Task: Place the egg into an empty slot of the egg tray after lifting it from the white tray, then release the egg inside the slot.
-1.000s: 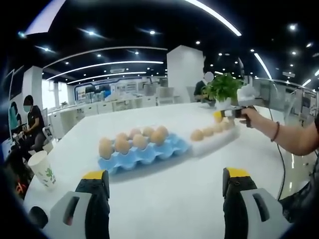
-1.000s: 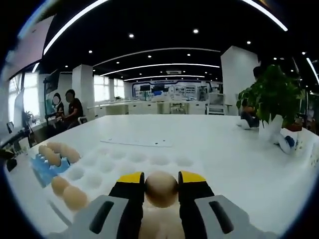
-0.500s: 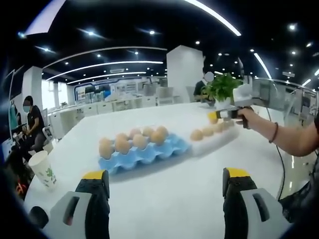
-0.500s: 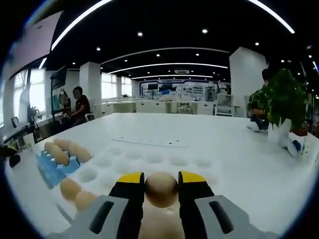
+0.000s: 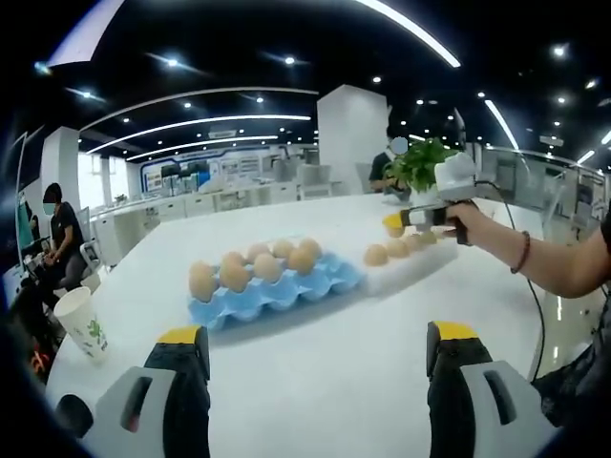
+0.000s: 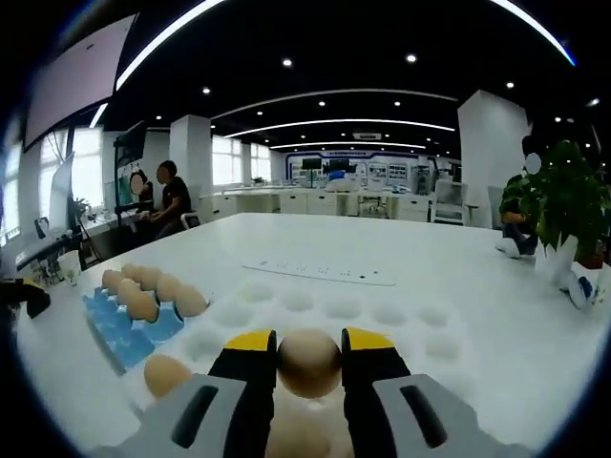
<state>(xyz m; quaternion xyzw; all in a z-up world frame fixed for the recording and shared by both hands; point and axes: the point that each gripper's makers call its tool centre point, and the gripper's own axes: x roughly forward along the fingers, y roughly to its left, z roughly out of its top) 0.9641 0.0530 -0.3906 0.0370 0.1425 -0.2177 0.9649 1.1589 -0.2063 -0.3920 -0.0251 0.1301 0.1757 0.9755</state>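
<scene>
item: smooth tan egg (image 6: 308,362), light, fragile, slippery; clenched at mid-sides by right tongs (image 6: 309,355), w/ gentle pressure. left tongs (image 5: 317,348) released.

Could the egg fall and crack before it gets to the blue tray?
It might. The right tool pinches the egg only at its two sides, above the white tray, so it could slip out, or crack if squeezed harder. The blue egg tray already holds a row of eggs, so lowering carelessly could bump one. The left tool is open and low, too far off to catch anything.
</scene>
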